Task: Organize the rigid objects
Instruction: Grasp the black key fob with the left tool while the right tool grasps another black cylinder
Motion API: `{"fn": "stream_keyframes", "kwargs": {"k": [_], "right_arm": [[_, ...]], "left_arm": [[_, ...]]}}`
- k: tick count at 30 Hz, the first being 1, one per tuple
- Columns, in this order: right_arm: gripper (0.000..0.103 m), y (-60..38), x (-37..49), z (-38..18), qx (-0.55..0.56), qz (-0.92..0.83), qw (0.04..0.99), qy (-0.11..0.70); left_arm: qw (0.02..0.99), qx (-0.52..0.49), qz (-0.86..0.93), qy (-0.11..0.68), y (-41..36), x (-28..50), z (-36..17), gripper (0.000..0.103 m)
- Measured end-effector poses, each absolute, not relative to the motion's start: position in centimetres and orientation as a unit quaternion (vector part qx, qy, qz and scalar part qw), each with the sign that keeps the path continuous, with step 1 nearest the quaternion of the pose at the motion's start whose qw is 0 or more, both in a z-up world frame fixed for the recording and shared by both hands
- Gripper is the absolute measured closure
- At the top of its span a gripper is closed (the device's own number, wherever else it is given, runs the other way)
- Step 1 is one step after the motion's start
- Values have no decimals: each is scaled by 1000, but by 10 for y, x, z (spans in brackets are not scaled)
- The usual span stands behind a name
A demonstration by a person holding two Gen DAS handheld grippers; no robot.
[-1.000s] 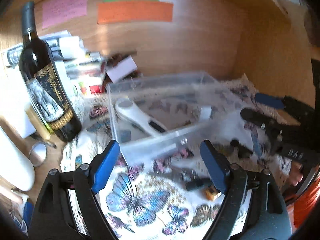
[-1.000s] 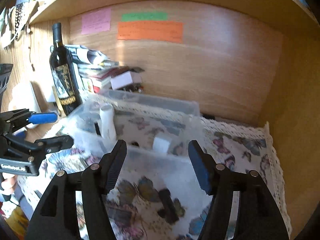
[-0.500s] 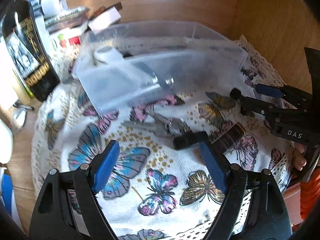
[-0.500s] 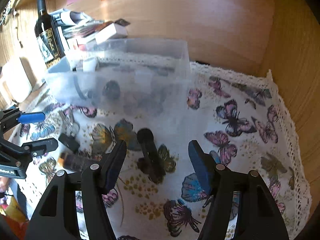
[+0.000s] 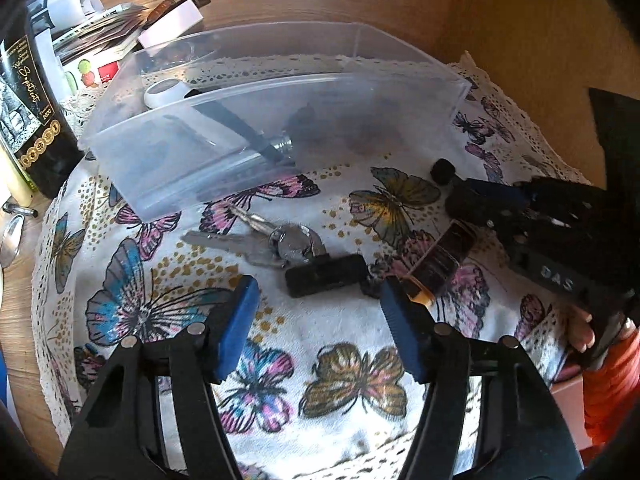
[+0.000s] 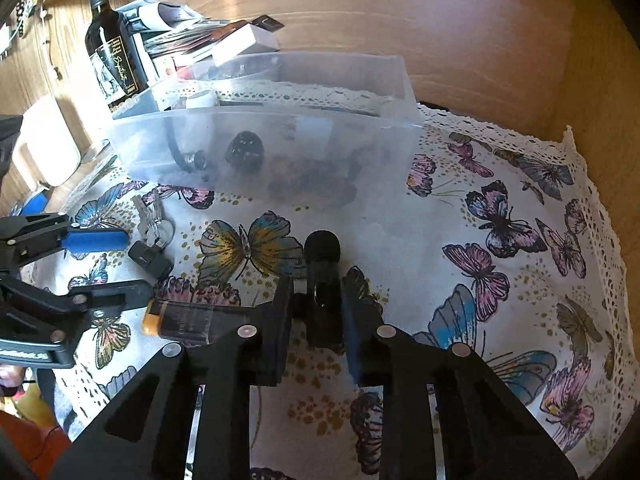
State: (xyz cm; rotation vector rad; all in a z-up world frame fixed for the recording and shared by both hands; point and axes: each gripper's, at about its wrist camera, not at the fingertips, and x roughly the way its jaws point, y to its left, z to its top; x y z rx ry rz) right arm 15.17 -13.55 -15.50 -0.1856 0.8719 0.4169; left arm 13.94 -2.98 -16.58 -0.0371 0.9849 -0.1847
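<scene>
On the butterfly cloth [image 5: 168, 304] lies a bunch of keys [image 5: 248, 240] with a black fob [image 5: 326, 276]. My left gripper [image 5: 320, 312] hovers low over it, jaws closing. The fob sits at the mouth between the blue pads [image 5: 236, 320], untouched. From the right wrist, the left gripper [image 6: 120, 266] brackets the fob [image 6: 150, 258]. My right gripper [image 6: 320, 296] is shut on a black cylinder [image 6: 322, 256] lying on the cloth; the same right gripper [image 5: 468, 196] and cylinder [image 5: 442, 170] show at the right of the left wrist view. A dark tube with an orange end [image 5: 440, 264] lies between the grippers.
A clear plastic bin [image 5: 180, 168] behind the objects holds a white tool, a dark rod and other small items. A wine bottle [image 6: 112, 60] and stacked papers and boxes [image 6: 208, 44] stand at the back left. Wooden walls [image 6: 580, 80] close the back and right.
Both grippers have sunk toward the cloth and tilted down. The right jaws have shut on the black cylinder. The left jaws have narrowed around the key fob.
</scene>
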Motion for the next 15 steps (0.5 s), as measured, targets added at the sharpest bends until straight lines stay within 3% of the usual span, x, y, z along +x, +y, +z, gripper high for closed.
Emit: {"fn": "stream_keyframes", "kwargs": {"k": [2,4,5,15], "right_arm": [[82,-138,148,-153,-88,198,886,410],[82,-141,145,-149,-84,198,890,402],[82,-143,143,-148,-81,198,892,398],[82,-146,131,-126,-65,200,911,355]], "left_arm": [[878,-20,-84,470,-33,144,-167,44],[881,-15,-82,466,-38,147,-169,57],[883,-5,-79,462,-41,147,-170,59],[893,-21,-86,442,-26,133,-156,59]]}}
